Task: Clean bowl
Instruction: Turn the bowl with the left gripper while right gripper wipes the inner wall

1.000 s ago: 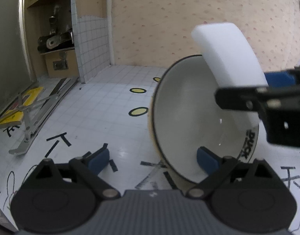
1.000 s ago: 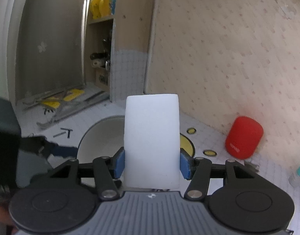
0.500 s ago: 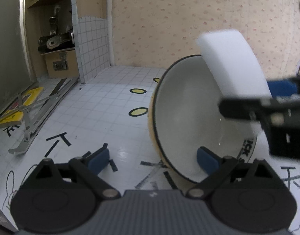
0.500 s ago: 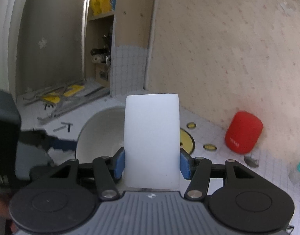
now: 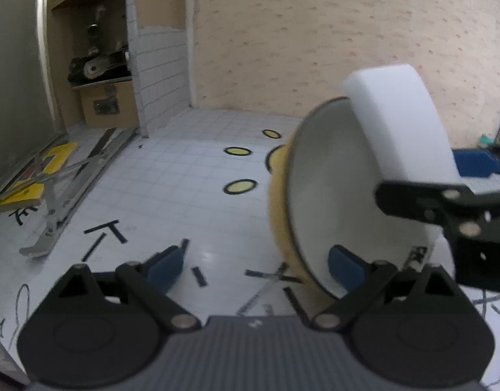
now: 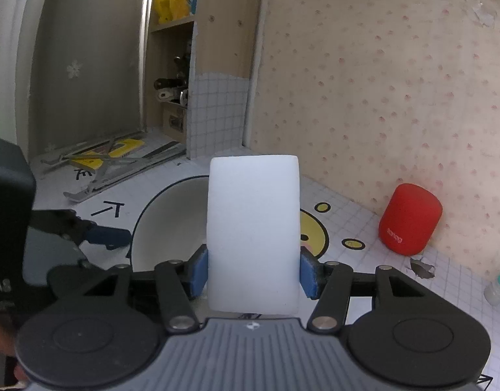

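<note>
A bowl (image 5: 328,192), white inside, yellow outside with a dark rim, stands tilted on its edge on the table; it also shows in the right wrist view (image 6: 171,221). My left gripper (image 5: 254,262) is open; its right pad (image 5: 342,262) is inside the bowl near the low rim, its left pad (image 5: 165,264) well clear of the bowl. My right gripper (image 6: 253,268) is shut on a white sponge block (image 6: 253,228), which reaches into the bowl's upper part; the sponge also shows in the left wrist view (image 5: 403,130).
A red cylindrical speaker (image 6: 409,218) stands by the back wall at right. A folded metal stand (image 5: 70,192) and yellow items lie at far left by a shelf unit (image 5: 99,71). The table mat (image 5: 184,176) has yellow dots and black marks.
The left view has shifted, so the bowl sits further right and looks more edge-on. The sponge has moved slightly within the bowl. Both grips are unchanged.
</note>
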Motion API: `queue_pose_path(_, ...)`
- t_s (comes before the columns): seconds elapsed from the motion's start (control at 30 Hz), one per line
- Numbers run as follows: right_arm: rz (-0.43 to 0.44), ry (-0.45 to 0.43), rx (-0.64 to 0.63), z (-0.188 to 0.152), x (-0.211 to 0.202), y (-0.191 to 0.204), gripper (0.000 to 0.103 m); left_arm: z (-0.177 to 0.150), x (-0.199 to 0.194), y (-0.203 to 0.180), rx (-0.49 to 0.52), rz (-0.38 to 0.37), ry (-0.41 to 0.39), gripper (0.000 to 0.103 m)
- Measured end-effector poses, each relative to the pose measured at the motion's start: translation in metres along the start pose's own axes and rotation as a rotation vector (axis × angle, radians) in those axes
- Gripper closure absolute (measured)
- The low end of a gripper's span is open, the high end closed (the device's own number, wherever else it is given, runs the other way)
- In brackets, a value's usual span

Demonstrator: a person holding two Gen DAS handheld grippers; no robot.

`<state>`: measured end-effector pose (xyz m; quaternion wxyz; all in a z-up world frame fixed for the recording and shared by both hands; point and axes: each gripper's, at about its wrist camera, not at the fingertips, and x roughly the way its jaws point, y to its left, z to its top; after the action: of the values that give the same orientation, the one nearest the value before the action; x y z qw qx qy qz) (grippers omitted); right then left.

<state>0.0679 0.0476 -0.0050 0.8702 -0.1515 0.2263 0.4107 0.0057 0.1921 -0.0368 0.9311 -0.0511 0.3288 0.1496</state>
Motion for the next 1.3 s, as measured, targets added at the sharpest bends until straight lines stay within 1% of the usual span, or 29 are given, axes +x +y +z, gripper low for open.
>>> queue_pose_path(0.17, 0.002, 0.001, -0.006, -0.001, -0.001, 0.001, 0.049, 0.003, -0.002, 0.001, 0.014, -0.016, -0.012, 0.02)
queue_pose_path(0.33, 0.002, -0.001, -0.008, -0.002, -0.002, 0.002, 0.049, -0.002, -0.002, 0.003, -0.005, -0.044, -0.005, 0.021)
queue_pose_path(0.63, 0.014, -0.026, -0.024, 0.013, 0.0, 0.011, 0.049, -0.008, -0.004, -0.002, 0.015, -0.029, -0.012, 0.021)
queue_pose_path(0.93, 0.01, 0.005, -0.001, -0.007, -0.005, 0.006, 0.049, -0.007, -0.005, -0.002, 0.011, -0.029, -0.015, 0.021)
queue_pose_path(1.03, 0.007, 0.001, -0.014, -0.003, -0.005, 0.008, 0.049, -0.012, -0.007, -0.001, 0.025, -0.036, -0.015, 0.021)
queue_pose_path(1.2, 0.02, -0.027, -0.016, 0.014, 0.0, 0.012, 0.049, -0.013, -0.007, -0.002, 0.022, -0.034, -0.015, 0.021)
queue_pose_path(1.3, 0.021, -0.018, -0.013, 0.01, 0.001, 0.011, 0.049, -0.012, -0.007, -0.002, 0.022, -0.034, -0.016, 0.021)
